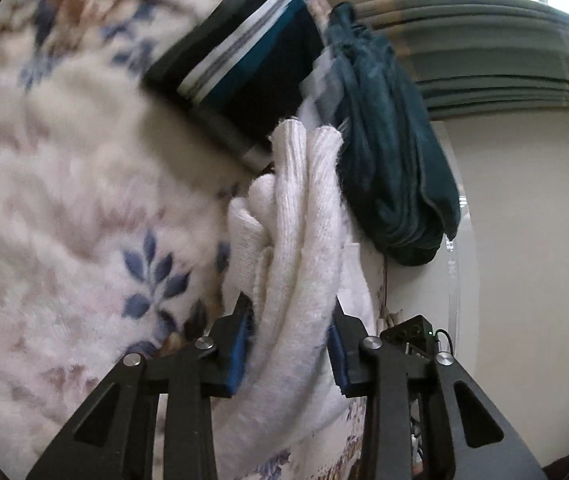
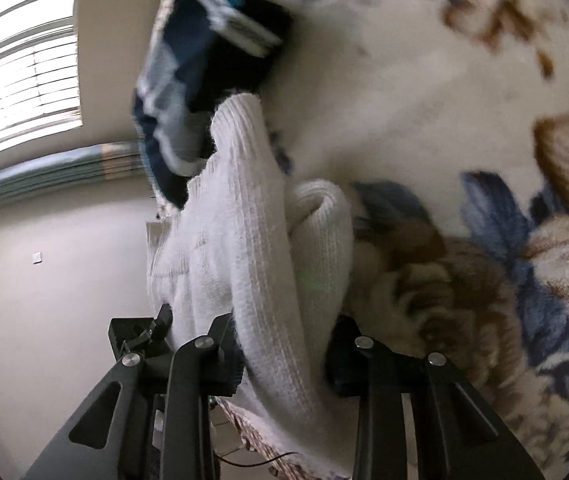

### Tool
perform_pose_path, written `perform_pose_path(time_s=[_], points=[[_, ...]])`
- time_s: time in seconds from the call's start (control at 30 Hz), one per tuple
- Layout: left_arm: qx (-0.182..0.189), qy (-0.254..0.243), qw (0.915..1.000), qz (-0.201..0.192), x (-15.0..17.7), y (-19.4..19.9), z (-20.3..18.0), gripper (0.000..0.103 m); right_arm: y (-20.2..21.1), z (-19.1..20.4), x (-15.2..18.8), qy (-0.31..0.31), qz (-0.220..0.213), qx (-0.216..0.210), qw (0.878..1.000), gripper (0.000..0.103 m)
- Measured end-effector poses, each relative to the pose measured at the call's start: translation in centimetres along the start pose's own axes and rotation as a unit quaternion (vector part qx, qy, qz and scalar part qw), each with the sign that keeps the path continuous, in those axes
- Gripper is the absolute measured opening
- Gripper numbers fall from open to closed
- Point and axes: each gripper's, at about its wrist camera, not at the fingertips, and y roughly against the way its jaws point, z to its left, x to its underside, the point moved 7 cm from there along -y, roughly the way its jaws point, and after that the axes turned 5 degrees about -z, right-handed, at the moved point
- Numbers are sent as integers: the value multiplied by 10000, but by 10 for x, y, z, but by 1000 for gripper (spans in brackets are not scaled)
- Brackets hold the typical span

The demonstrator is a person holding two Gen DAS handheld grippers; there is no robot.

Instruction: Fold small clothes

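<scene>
- The step in hand looked like the lift or carry of a fold: both tools had hold of the same white ribbed knit garment (image 1: 304, 248), which rose bunched and doubled in front of each camera, above a fleecy floral blanket (image 1: 64, 208).
- The left tool (image 1: 290, 344) was clenched on the white garment; its blue-padded fingers (image 1: 238, 354) pressed the cloth from both sides, with the fabric running up and away from them.
- The right tool (image 2: 284, 354) likewise gripped the white garment (image 2: 244, 240), a thick fold of it pinched between the jaws and a rolled edge curling over to the right.
- In the right wrist view the other tool (image 2: 140, 334) showed just beside the cloth on the left, so the two grips sat close together on one edge.
- Beyond the garment lay a folded dark item with white and teal stripes (image 1: 244, 72) on the blanket, and a dark teal cloth (image 1: 388, 152) hung near it.
- Both views were blurred, so how much of the garment touched the blanket could not be told.
- The next move probably called for carrying the held edge over onto the rest of the garment, keeping both grips level, and letting go only once the layers lay flat.
</scene>
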Motion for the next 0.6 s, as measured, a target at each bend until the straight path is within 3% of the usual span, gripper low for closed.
perform_pose_path(time_s=[0.17,0.23,0.3,0.4,0.5,0.6], points=[[212,-327,9985,-375,-45,15,-61,16,30,56,-16,312,-238,-190,9990,33],[116,-556,9974,-448,-71,12,-79,13,38,79,-32,331,-336,-264,9985,33],[-226,-896,9948,-422,-94,3,-85,13,34,100,-52,597,-407,-77,9974,33],[-796,-952,9921,-185,-102,-15,-55,15,14,93,-78,670,-265,583,9957,33],[-916,-848,9921,-145,-93,-22,-26,30,0,69,-94,732,-124,1049,9917,33],[-793,-771,9939,-46,-74,-38,-9,53,5,48,-98,502,-158,955,9940,33]])
